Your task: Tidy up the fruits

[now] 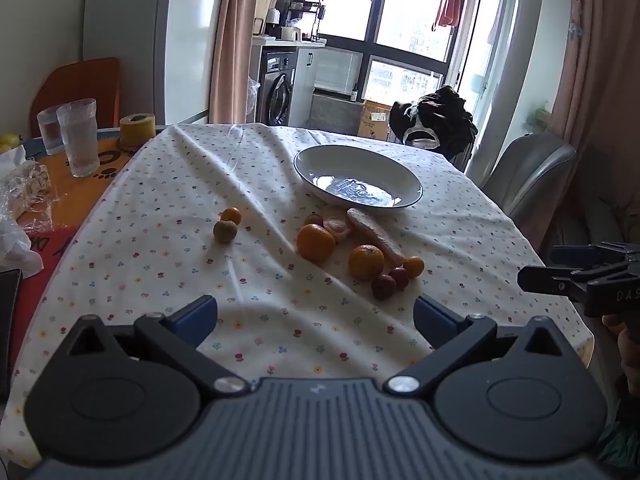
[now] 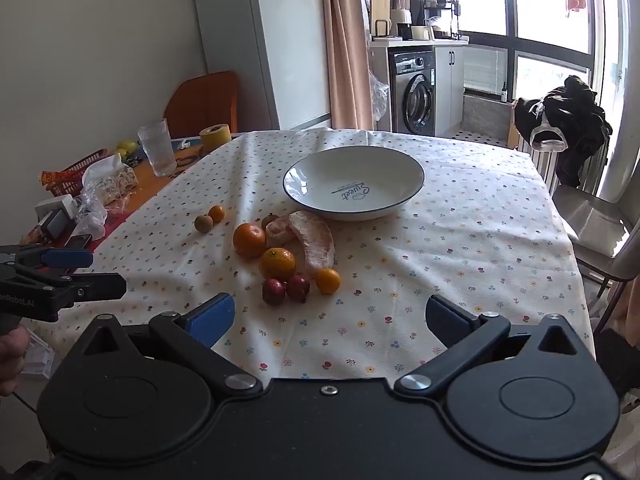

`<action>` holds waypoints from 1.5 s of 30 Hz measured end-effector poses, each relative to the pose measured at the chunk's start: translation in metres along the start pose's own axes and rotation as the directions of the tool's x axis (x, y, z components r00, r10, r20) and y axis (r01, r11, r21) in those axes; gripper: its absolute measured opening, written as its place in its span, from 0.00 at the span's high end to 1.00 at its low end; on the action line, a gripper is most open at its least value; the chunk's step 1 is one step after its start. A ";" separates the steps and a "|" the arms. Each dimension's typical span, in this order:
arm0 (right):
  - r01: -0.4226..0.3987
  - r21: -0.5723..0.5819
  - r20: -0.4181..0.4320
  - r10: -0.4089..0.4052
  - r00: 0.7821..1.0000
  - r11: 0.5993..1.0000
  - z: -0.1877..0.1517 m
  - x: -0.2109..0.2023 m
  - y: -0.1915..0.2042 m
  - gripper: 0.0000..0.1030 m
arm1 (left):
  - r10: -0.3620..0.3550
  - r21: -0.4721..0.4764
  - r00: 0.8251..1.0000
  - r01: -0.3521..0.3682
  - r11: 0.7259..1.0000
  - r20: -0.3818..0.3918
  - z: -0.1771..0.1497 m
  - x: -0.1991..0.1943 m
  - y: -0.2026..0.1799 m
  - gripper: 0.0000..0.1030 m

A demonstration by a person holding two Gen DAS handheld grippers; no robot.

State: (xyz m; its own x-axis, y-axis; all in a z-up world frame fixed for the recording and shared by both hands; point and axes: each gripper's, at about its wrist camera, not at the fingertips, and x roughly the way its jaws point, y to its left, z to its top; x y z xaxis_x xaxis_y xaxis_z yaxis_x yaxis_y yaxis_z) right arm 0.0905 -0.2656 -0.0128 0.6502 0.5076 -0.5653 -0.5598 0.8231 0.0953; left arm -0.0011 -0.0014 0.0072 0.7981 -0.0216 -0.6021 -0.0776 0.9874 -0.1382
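Washing machine (image 2: 414, 92) under the counter; two ribbed glasses (image 1: 70, 134) beside yellow tape roll (image 1: 137, 129); grey chair (image 1: 532, 176).

Your left gripper (image 1: 316, 316) sits wide open over the near edge of the floral tablecloth (image 1: 160, 248), holding nothing. Ahead, a white bowl (image 1: 357, 175) with a dark rim, nothing in it. Just in front of it: a peeled pomelo segment (image 1: 376, 236), a peeled mandarin (image 1: 335, 227) and a small brownish fruit (image 1: 313, 219). Nearer you, two oranges (image 1: 315, 242) (image 1: 366, 262), then two dark red fruits (image 1: 383, 287) touching each other and a kumquat (image 1: 413, 267) beside them. Apart to the left, a second kumquat (image 1: 231, 216) touches a longan (image 1: 225, 231). Your right gripper (image 1: 532, 268) pokes in at the right edge; its jaw gap can't be read. Two glasses (image 1: 78, 136) and a yellow tape roll (image 1: 137, 129) stand off the cloth, far left.
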 end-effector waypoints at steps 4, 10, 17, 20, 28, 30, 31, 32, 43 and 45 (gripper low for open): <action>0.006 0.001 0.000 -0.006 1.000 1.000 0.002 -0.001 0.000 0.00 | -0.009 0.010 1.000 0.009 1.000 0.007 0.000 -0.003 -0.002 0.00; 0.008 -0.005 0.009 -0.008 1.000 1.000 0.003 -0.003 0.000 0.00 | -0.013 0.019 1.000 0.013 1.000 0.018 -0.001 -0.005 -0.005 0.00; 0.008 -0.021 0.022 -0.008 1.000 1.000 0.005 -0.006 0.005 0.00 | -0.009 0.003 1.000 0.009 1.000 0.020 0.000 -0.005 -0.004 0.00; -0.007 -0.029 0.034 0.008 0.999 1.000 0.007 -0.008 0.006 0.00 | 0.000 -0.002 1.000 0.000 1.000 0.025 0.000 -0.006 -0.002 0.00; -0.013 -0.017 0.015 0.013 1.000 1.000 0.007 -0.003 0.009 0.00 | 0.009 -0.030 1.000 -0.008 1.000 0.029 0.000 -0.006 0.009 0.00; -0.009 -0.018 0.012 0.009 1.000 1.000 0.006 -0.003 0.010 0.00 | 0.012 -0.033 1.000 -0.011 0.999 0.028 0.000 -0.007 0.011 0.00; -0.010 -0.017 0.009 0.010 1.000 1.000 0.006 -0.003 0.010 0.00 | 0.012 -0.033 0.999 -0.011 0.999 0.029 0.000 -0.007 0.011 0.00; -0.013 -0.016 0.009 0.014 1.000 1.000 0.006 -0.003 0.010 0.00 | 0.012 -0.032 0.999 -0.011 0.999 0.031 0.000 -0.008 0.010 0.00; -0.016 -0.020 0.014 0.017 1.000 1.000 0.006 -0.005 0.010 0.00 | 0.002 0.000 0.999 -0.002 1.000 0.037 -0.001 -0.011 0.002 0.00; -0.012 -0.023 0.014 0.012 1.000 1.000 0.006 -0.005 0.011 0.00 | 0.002 0.001 0.999 -0.002 1.000 0.037 -0.001 -0.011 0.002 0.00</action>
State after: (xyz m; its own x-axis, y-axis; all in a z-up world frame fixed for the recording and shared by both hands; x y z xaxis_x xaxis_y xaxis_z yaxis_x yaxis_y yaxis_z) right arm 0.0840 -0.2581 -0.0041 0.6506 0.5209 -0.5526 -0.5790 0.8111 0.0830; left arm -0.0102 0.0007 0.0127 0.8194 -0.0138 -0.5730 -0.0787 0.9875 -0.1364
